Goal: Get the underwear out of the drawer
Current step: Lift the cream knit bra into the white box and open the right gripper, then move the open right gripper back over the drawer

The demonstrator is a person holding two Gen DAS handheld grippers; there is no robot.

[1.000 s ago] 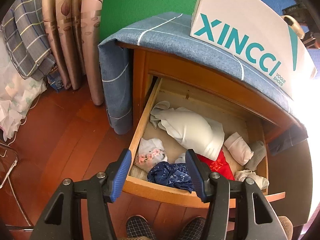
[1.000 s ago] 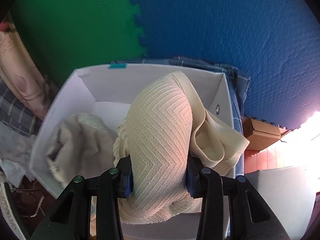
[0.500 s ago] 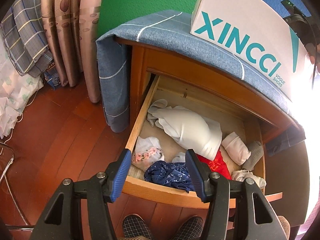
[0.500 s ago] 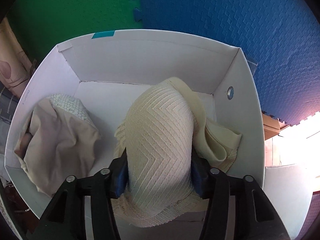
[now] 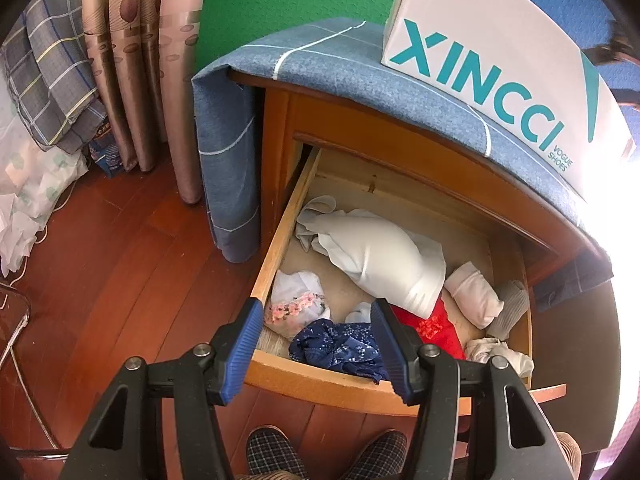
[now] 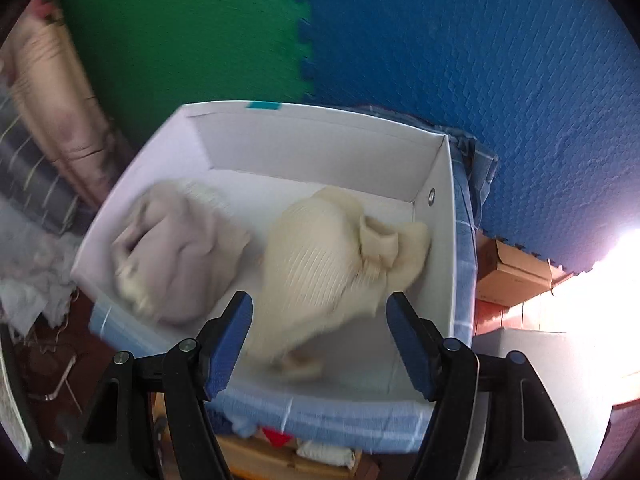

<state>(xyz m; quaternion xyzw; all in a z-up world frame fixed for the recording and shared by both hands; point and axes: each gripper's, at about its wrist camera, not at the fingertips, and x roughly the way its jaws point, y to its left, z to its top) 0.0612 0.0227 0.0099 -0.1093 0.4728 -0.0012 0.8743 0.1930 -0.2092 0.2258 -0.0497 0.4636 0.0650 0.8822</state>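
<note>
The wooden drawer (image 5: 320, 380) stands pulled out, with several garments inside: a dark blue piece (image 5: 340, 348), a red piece (image 5: 432, 328), a white folded piece (image 5: 384, 256), a pink-trimmed piece (image 5: 296, 308). My left gripper (image 5: 316, 344) is open and empty, just above the drawer's front edge. My right gripper (image 6: 320, 340) is open above the white shoe box (image 6: 320, 144). A cream ribbed garment (image 6: 328, 268) lies loose in the box beside a beige garment (image 6: 180, 252).
The shoe box (image 5: 492, 52) stands on a blue cloth (image 5: 320, 56) over the cabinet top. Curtains (image 5: 140, 60) and bedding hang at the left. A cardboard box (image 6: 516, 272) sits at the right. My slippers (image 5: 272, 452) show below on the wooden floor.
My right gripper has opened, let go of the cream garment into the box and pulled back upward. My left gripper has barely moved and stays open over the drawer.
</note>
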